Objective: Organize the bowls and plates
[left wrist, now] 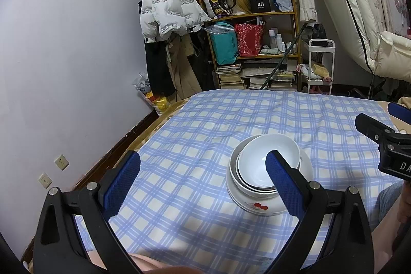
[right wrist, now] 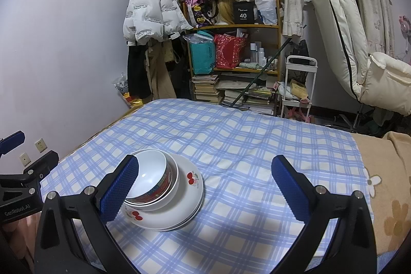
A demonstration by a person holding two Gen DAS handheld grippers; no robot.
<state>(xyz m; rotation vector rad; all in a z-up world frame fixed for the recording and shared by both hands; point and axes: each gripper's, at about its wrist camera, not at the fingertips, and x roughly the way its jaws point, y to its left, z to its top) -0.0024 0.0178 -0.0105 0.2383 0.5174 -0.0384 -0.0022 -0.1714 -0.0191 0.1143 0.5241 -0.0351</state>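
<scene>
Left hand-held gripper (left wrist: pixel 203 176): fingers spread wide, nothing between them. Its right blue pad (left wrist: pixel 280 181) overlaps the bowl stack in view, but I can't tell if it touches. Right hand-held gripper (right wrist: pixel 205 181): also spread wide, holding nothing; its left pad (right wrist: pixel 119 189) sits in front of the stack's left side, contact unclear. Each gripper shows at the edge of the other's camera, so they are side by side, left one left of the stack.

Dishes are in one pile on the blue-and-white checked cloth (right wrist: pixel 244 145). Bottom: stacked white plates (right wrist: pixel 179 209) with a red cherry print. On them: nested bowls (right wrist: pixel 154 179), the top one white inside with a red patterned band outside. The top bowl sits tilted and off-centre, toward the left of the plates in the right wrist view. The pile sits near the close edge of the cloth, left of its middle.

To the right, the cloth ends on a tan blanket (right wrist: pixel 385 184) with a flower pattern.

Beyond the far edge: wooden shelf (right wrist: pixel 231 48) with bags and books, white puffer jacket (right wrist: pixel 151 7) hanging to its left, small white cart (right wrist: pixel 298 84), cream recliner (right wrist: pixel 346 30) on the right.
</scene>
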